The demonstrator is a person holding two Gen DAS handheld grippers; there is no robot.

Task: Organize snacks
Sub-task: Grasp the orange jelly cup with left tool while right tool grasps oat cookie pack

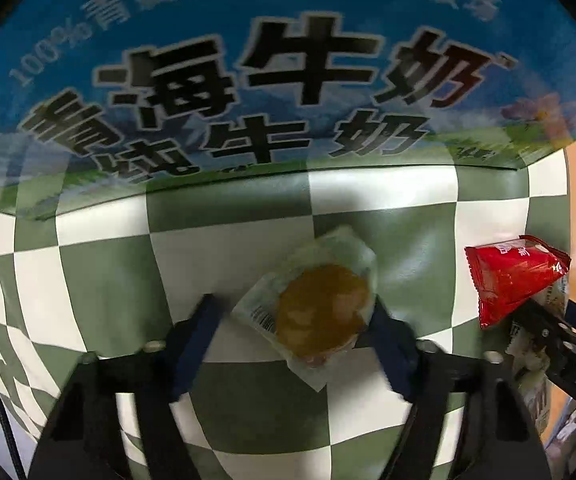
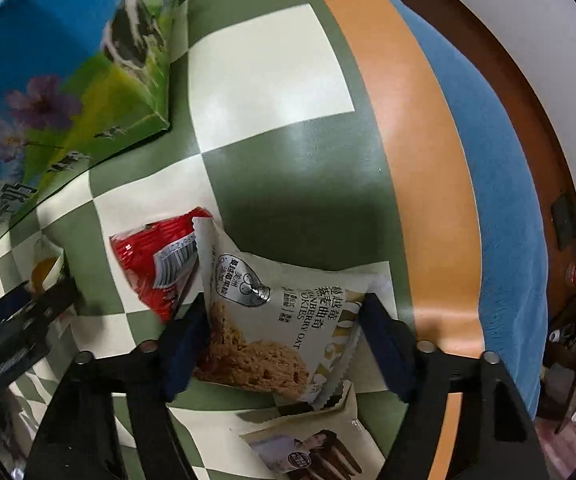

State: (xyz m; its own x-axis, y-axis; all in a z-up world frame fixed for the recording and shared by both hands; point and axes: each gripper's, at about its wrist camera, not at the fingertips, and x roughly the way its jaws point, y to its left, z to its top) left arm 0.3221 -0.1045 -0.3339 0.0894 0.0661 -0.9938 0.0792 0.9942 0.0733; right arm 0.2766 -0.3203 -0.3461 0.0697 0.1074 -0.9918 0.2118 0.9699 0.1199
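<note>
A clear packet with a round brown pastry (image 1: pixel 322 308) lies on the green-and-white checked cloth (image 1: pixel 103 280). My left gripper (image 1: pixel 294 308) points down over it, open. Its right finger touches the packet, and a gap shows at the left finger (image 1: pixel 195 336). In the right wrist view a white cranberry oat cookie packet (image 2: pixel 283 320) bows between the pads of my right gripper (image 2: pixel 283 300), which is shut on it. A red snack packet (image 2: pixel 155 260) lies partly under the cookie packet's left corner, and the left wrist view also shows this red snack packet (image 1: pixel 516 276).
A big blue milk carton box (image 1: pixel 288 60) stands right behind the snacks. In the right wrist view the same milk carton box (image 2: pixel 47 80) is at the upper left. A pale packet picturing chocolate sticks (image 2: pixel 308 452) lies under my right gripper. The orange table edge (image 2: pixel 420 160) runs along the right.
</note>
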